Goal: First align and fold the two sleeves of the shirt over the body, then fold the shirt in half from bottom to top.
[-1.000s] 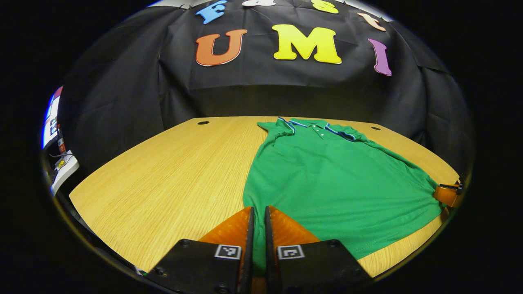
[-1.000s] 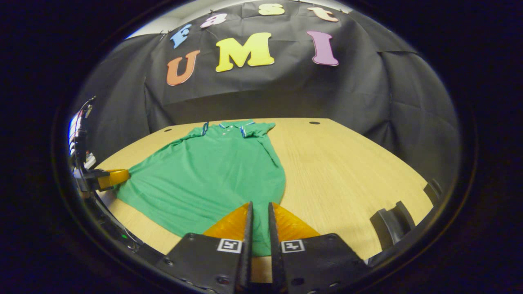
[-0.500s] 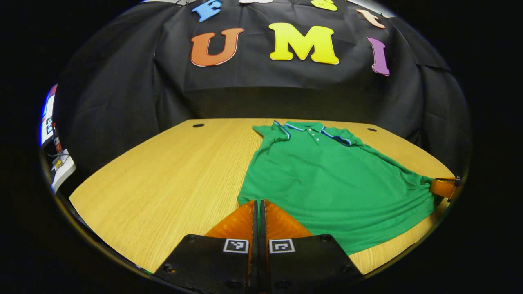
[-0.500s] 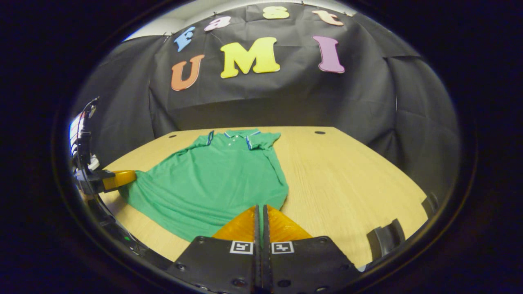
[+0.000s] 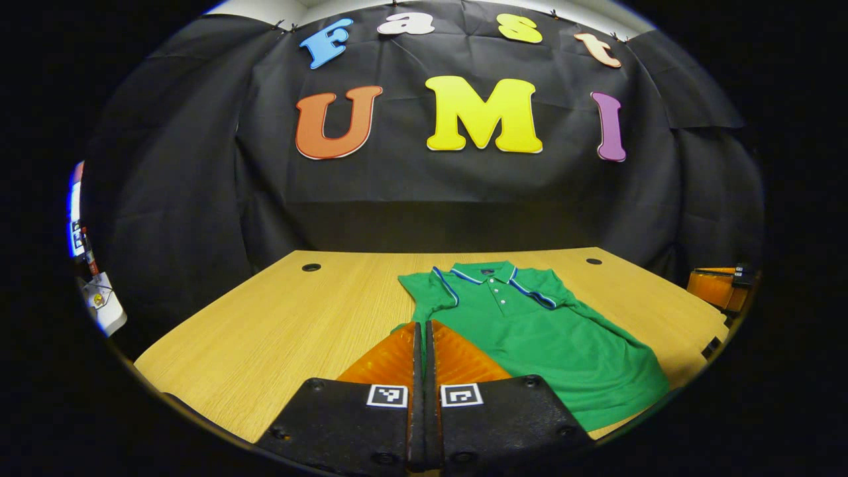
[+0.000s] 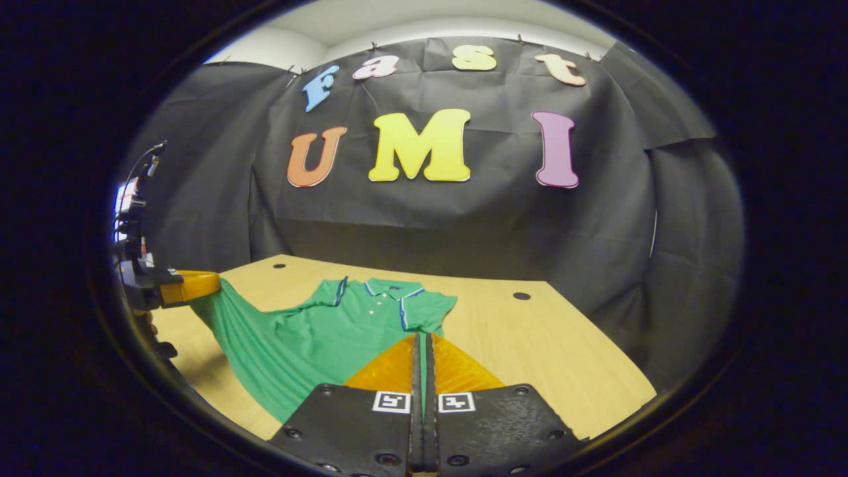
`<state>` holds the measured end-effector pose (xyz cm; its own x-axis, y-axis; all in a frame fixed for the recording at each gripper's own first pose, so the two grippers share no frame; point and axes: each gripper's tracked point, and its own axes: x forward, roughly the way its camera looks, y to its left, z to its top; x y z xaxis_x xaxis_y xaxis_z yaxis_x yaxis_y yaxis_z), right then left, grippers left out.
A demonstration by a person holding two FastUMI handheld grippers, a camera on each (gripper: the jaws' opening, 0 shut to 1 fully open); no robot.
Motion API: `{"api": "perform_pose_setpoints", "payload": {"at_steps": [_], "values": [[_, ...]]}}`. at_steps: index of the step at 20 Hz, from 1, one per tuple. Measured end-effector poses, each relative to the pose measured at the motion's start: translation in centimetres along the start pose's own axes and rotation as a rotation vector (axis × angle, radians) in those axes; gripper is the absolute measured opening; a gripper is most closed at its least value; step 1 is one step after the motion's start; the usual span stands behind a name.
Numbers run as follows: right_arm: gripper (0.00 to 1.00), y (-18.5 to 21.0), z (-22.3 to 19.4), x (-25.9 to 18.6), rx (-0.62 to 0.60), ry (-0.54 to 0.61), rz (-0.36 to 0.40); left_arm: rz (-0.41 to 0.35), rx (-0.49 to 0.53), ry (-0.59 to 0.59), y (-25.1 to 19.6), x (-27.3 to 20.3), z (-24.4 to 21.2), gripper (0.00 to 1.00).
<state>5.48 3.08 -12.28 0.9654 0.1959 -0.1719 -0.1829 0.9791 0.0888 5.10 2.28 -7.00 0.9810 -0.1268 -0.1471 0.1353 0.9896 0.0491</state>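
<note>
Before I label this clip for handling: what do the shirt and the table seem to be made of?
Shirt: looks like soft knit cloth, matte; it drapes and creases where its hem is lifted toward the left gripper. The exact fibre is unclear. Table: wood-look top with straight grain lines and a smooth, faintly glossy finish, possibly laminate.
</note>
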Motion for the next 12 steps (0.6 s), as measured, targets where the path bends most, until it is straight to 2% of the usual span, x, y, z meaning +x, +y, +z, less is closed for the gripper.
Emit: {"api": "perform_pose_setpoints", "payload": {"at_steps": [6, 8, 10, 11, 12], "values": [[0.01, 1.5, -5.5, -0.5, -0.006, 0.074, 0.011, -0.001, 0.074, -0.001, -1.2, 0.0, -0.9, 0.06], [0.35, 1.3, -8.0, -1.3, -0.019, 0.112, -0.005, 0.020, 0.094, -0.002, -1.0, -0.5, -1.5, 0.06], [0.35, 1.5, -10.0, -2.3, 0.018, 0.150, -0.019, 0.040, 0.091, 0.005, -0.3, -1.2, -2.5, 0.06], [0.48, 1.6, -10.9, -2.8, 0.024, 0.170, -0.025, 0.043, 0.081, 0.009, 0.0, -1.5, -2.7, 0.06], [0.52, 1.5, -11.5, -3.1, 0.023, 0.181, -0.041, 0.045, 0.072, 0.011, 0.1, -2.0, -3.0, 0.06]]}}
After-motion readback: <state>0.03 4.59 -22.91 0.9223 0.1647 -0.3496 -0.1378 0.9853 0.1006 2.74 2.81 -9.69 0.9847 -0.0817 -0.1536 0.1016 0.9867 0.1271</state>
